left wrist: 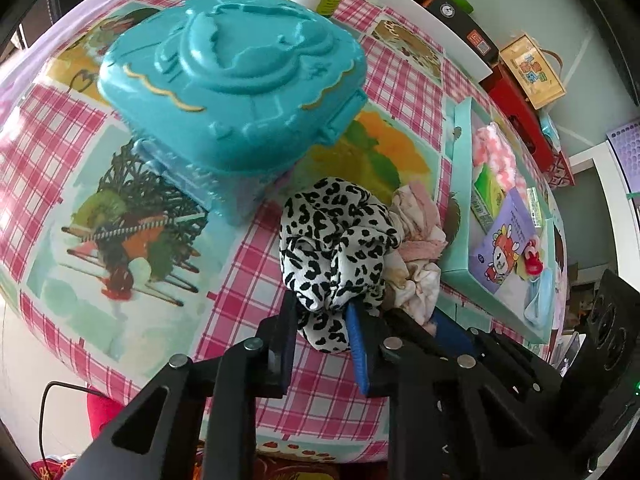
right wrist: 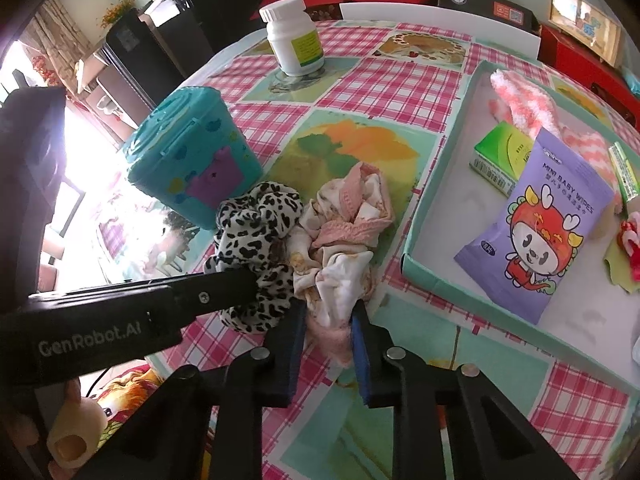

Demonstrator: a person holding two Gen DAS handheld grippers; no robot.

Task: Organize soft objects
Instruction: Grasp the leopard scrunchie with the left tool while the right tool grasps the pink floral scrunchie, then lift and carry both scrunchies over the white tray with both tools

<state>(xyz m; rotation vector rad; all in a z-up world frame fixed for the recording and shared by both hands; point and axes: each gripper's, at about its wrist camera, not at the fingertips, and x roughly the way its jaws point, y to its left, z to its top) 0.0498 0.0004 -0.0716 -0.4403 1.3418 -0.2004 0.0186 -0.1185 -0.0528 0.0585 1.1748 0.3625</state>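
Your left tongs (left wrist: 322, 320) are closed on the leopard-print scrunchie (left wrist: 336, 240), and your right tongs (right wrist: 328, 326) pinch the pink-and-cream cloth (right wrist: 344, 240). Both lie touching on the table (right wrist: 384, 92), between the teal box (right wrist: 192, 160) and the tray (right wrist: 436, 184).

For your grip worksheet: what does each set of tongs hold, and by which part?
Left tongs pinch the leopard-print scrunchie at its near edge; right tongs pinch the pink-and-cream cloth at its near end.

Leopard-print scrunchie (left wrist: 336, 240): soft satiny cloth. Teal case (left wrist: 236, 76): glossy moulded plastic. Surface (left wrist: 308, 380): smooth, slightly shiny checked covering. Fingers (right wrist: 362, 356): matt blue pads.
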